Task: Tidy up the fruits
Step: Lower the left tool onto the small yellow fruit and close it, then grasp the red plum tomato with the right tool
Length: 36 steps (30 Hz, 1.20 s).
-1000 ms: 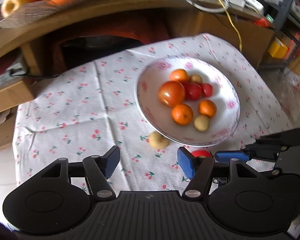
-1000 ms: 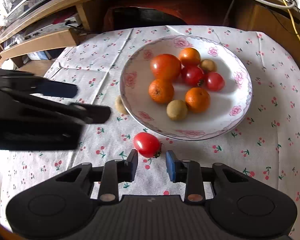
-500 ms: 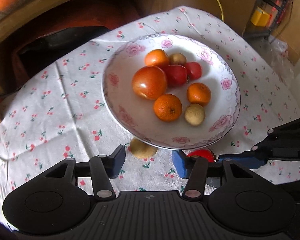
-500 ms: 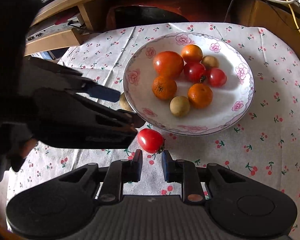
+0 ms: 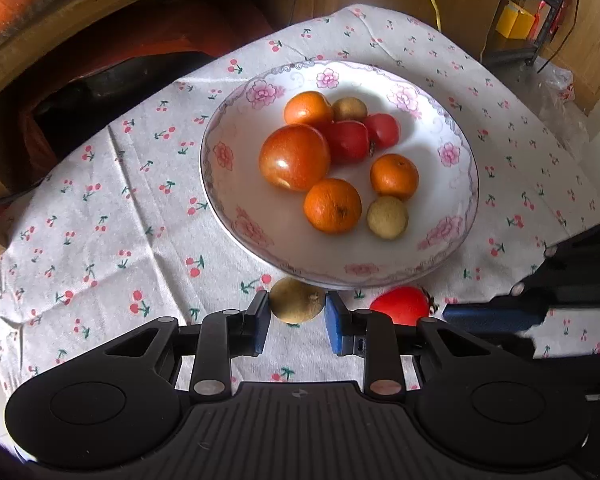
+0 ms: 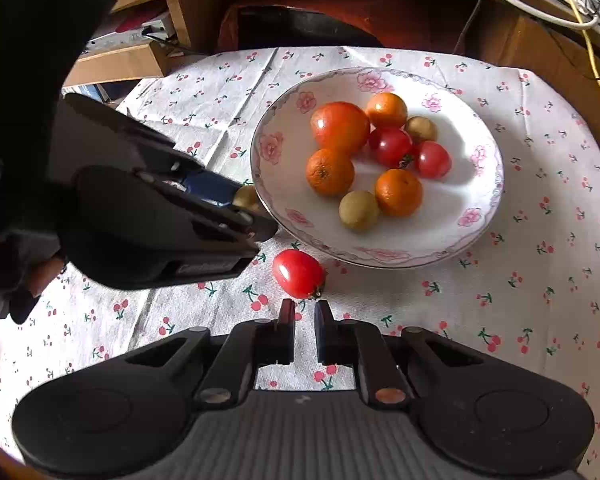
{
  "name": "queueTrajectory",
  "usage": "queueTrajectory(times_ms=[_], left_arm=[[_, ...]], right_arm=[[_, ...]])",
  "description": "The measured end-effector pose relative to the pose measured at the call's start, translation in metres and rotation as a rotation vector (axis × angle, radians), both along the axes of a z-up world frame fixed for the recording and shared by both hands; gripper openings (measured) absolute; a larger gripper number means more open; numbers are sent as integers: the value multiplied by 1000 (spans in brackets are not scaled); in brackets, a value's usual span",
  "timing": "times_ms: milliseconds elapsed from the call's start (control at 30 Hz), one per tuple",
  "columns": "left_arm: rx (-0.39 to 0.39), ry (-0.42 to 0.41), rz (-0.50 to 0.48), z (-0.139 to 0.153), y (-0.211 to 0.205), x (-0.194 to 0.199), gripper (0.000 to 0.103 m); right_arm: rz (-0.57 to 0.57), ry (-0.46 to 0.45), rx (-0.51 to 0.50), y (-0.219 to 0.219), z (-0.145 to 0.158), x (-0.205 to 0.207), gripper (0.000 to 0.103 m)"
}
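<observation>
Blue pads of the left gripper [image 5: 294, 322] stand either side of a small brown-yellow fruit [image 5: 297, 300] that lies on the cherry-print cloth [image 5: 100, 216] over the tabletop, just beside the near rim of the flowered plate [image 5: 220, 184]. The jaws are wide enough to take it, and the pads look just short of touching, so nothing is held. To close well here, I would judge it best to keep the pads level with the fruit's middle and squeeze gently, since a round fruit can squirt out toward the rim.

The right gripper [image 6: 301, 336] has its jaws drawn narrow and holds nothing. A red tomato [image 6: 298, 273] lies on the cloth just ahead of its tips; the gap looks too tight for it, so the jaws would need to widen first.

Further on, the plate carries three oranges, a large tomato [image 5: 294, 157], two small red tomatoes and two more brown-yellow fruits.

In the right wrist view the left gripper covers most of the brown-yellow fruit. Whether that fruit touches the plate's rim cannot be told.
</observation>
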State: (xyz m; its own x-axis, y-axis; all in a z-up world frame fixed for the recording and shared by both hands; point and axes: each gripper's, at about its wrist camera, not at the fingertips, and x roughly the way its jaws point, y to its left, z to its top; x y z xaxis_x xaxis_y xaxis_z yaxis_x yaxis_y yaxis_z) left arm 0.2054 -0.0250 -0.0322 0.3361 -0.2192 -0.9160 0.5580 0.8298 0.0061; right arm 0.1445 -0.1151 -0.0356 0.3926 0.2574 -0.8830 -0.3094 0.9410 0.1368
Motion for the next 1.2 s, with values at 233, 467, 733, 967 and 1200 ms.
queueTrajectory(times_ms=[233,467,733,967,1200], left_arm=[[15,15,-13,0,3,-5,37],[-7,28,-3,1,8,-1,40],[-27,24,14,-1,11,5,44],[-16,9,14,-2,5,6,40],[32,-1,-10,-1,1,-5,38]], right_arm=[[37,-17,-33,1,4,-4,14],[96,-14,-66,12,0,8,26],[115,-53,-117,25,-10,20,35],[68,-69,-61,9,-7,17,30],[77,-60,-51,-4,-4,-3,30]])
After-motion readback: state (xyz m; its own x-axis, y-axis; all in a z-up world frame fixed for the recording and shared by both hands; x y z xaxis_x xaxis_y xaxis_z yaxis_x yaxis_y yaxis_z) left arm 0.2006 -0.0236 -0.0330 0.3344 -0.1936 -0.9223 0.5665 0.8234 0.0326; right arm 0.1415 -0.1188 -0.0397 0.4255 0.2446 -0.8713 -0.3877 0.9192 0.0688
